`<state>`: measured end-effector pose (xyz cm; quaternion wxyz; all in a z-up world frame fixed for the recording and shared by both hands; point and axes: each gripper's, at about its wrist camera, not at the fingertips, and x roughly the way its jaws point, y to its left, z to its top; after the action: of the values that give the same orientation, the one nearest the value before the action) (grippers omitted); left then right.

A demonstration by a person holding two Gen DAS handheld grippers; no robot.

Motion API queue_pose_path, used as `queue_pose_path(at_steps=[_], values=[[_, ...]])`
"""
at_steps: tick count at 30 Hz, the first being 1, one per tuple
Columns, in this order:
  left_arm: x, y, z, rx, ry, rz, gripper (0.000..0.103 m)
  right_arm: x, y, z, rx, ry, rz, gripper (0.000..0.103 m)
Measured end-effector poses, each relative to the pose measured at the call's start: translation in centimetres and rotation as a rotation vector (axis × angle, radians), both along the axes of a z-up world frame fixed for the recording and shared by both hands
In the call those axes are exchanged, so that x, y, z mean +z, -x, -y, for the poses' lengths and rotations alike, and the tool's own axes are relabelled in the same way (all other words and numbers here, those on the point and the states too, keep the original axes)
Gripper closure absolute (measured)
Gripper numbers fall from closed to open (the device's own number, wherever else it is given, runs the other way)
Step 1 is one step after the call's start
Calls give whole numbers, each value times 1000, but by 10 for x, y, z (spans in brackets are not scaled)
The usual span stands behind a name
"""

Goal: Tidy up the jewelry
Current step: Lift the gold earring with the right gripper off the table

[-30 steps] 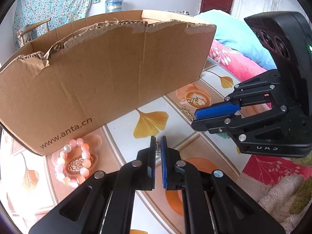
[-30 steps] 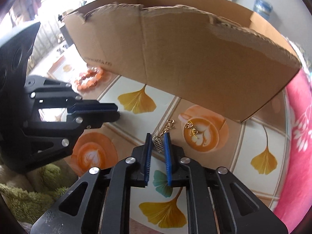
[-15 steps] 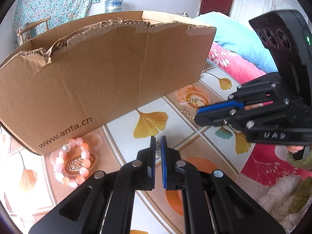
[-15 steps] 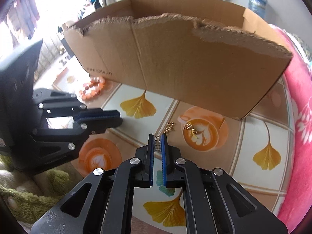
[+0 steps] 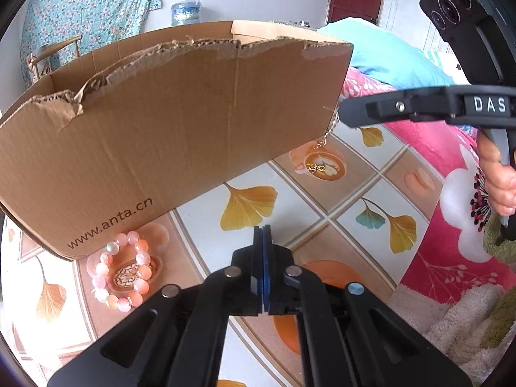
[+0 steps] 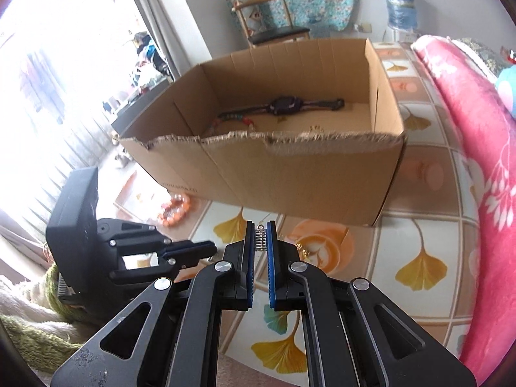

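A thin gold chain (image 5: 327,135) hangs from my right gripper (image 5: 342,113), which is shut on it beside the near right corner of the cardboard box (image 5: 193,113). Its lower end reaches the coffee print on the cloth. In the right wrist view the right gripper (image 6: 260,224) sits above the cloth in front of the box (image 6: 290,177). A pink bead bracelet (image 5: 122,271) lies by the box's near left corner, also seen as the bracelet (image 6: 175,213). My left gripper (image 5: 262,227) is low over the cloth; its jaws are closing, pads together with nothing between them.
Inside the box lie a dark cord piece (image 6: 287,104) and a beaded strand (image 6: 232,121). A pink floral blanket (image 6: 483,193) borders the patterned cloth on the right. Fluffy green and white fabric (image 6: 29,316) lies at the near left. A hand (image 5: 500,180) holds the right gripper's handle.
My right gripper has risen and rolled, lifting the gold chain off the cloth; its camera now sees into the box. The left gripper stayed put and its narrow gap has closed.
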<state>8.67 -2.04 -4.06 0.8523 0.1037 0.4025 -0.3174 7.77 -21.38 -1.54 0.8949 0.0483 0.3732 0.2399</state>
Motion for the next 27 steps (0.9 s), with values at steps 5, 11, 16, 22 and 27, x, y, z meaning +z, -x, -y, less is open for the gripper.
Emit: queue_pose_path(at_steps=[5,11,16,22,27], values=[[11,7,-1,-15,1,44,103,6,0,1,-8,-9,25,98],[17,6,-7,-17,13,13,103,7,1,0,-8,-8,38,98],[10,-1,-6,-22,9,-49,81,-1,-1,-3,-6,-14,16,98],[2,-2,3,-32,-41,-62,77,-4,1,-4,-13,-21,11,98],[3,-2,7,-20,-93,-51,88,-7,-1,0,-17,-33,5,98]])
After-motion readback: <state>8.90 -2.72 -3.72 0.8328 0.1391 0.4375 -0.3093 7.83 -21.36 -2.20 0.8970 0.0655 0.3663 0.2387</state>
